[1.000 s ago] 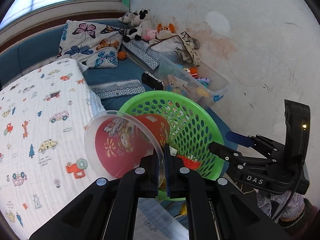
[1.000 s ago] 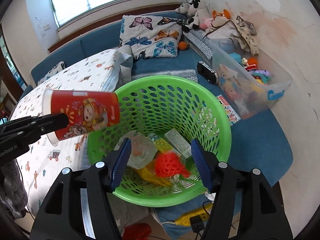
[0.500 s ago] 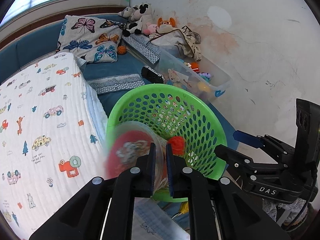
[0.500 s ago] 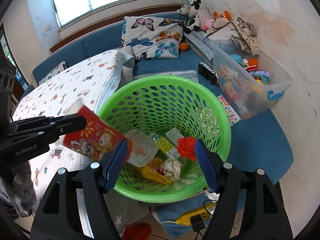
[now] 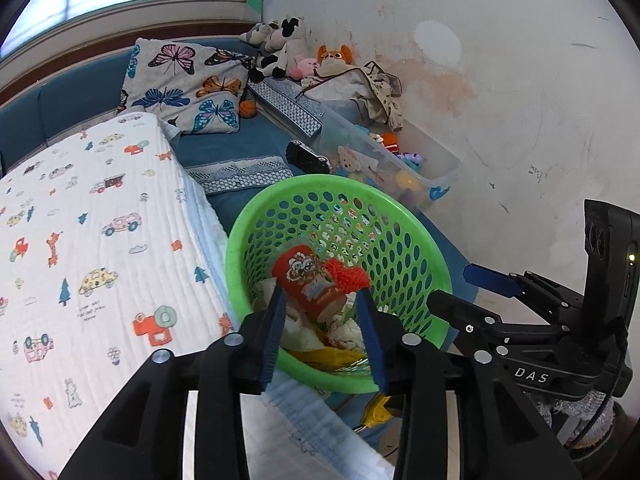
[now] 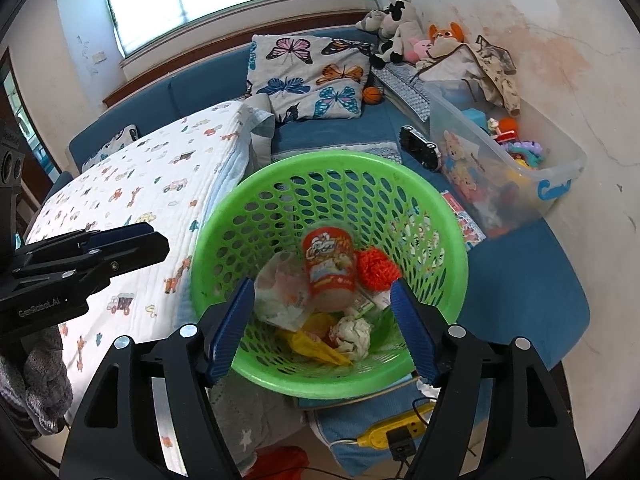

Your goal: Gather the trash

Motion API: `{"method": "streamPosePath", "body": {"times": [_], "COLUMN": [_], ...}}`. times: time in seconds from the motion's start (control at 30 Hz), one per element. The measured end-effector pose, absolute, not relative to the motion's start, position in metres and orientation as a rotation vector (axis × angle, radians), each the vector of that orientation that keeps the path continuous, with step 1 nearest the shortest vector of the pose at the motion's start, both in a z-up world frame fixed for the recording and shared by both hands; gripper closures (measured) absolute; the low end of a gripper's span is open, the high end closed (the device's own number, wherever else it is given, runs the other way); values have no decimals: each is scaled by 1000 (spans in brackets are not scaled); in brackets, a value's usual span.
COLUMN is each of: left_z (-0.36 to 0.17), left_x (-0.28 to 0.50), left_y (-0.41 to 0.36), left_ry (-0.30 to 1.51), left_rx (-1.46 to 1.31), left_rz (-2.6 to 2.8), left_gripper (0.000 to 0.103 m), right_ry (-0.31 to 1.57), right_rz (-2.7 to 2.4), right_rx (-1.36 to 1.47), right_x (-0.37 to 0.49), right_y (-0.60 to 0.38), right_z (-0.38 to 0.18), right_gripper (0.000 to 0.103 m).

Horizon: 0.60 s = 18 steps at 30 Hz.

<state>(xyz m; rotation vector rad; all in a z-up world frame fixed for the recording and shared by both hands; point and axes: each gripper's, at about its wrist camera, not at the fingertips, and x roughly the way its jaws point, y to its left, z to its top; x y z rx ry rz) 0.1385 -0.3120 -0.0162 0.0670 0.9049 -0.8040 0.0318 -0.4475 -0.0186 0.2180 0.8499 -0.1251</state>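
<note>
Trash fills the bottom of the green basket (image 6: 448, 288): a red paper cup (image 6: 330, 270) lies on its side on top of the heap, its picture blurred in the right wrist view, so it may not be at rest. Just beside the cup on the right is a red knitted ball (image 6: 376, 268). To its left lies a crumpled clear wrapper (image 6: 280, 296), and nearer the front rim sit a wad of white paper (image 6: 352, 336) and a yellow wrapper (image 6: 316, 344).

In the left wrist view the left gripper (image 5: 322, 326) hangs over the near rim of the basket (image 5: 424, 248), its blue-padded fingers (image 5: 274, 334) spread apart and holding nothing, with the cup (image 5: 310, 284) showing between them, untouched. The right gripper (image 6: 322, 326) also has its fingers (image 6: 230, 330) wide apart and empty, above the basket's near side. Each gripper shows at the edge of the other's view, the left gripper (image 6: 84, 258) off to the left of the basket.

The basket stands against a bed with a white quilt (image 6: 140, 196) printed with cars. Behind it are a butterfly pillow (image 6: 308, 78), a clear toy bin (image 6: 504, 168) by the wall and some stuffed animals (image 6: 396, 28) in the corner. A yellow power strip (image 6: 396, 432) lies on the floor below the basket.
</note>
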Motion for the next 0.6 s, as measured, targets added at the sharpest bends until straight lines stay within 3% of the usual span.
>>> {"method": "streamPosePath", "body": {"times": [0.3,0.47,0.6], "left_z": [-1,8,13], "left_x": [124,113,107], "left_y": [-284,-265,-248], "left_ry": [837,779,760], "left_rx": [80,107,106], "left_rz": [-768,-723,-700], "left_gripper": [47,30,26], "right_ry": [822,791,765], "right_rz": [-91,-76,-54], "right_rx": [221,215,216], "right_x": [25,17,9], "right_y": [-427,-410,-395], "right_z": [-12,-5,0], "right_gripper": [28,25,24]}}
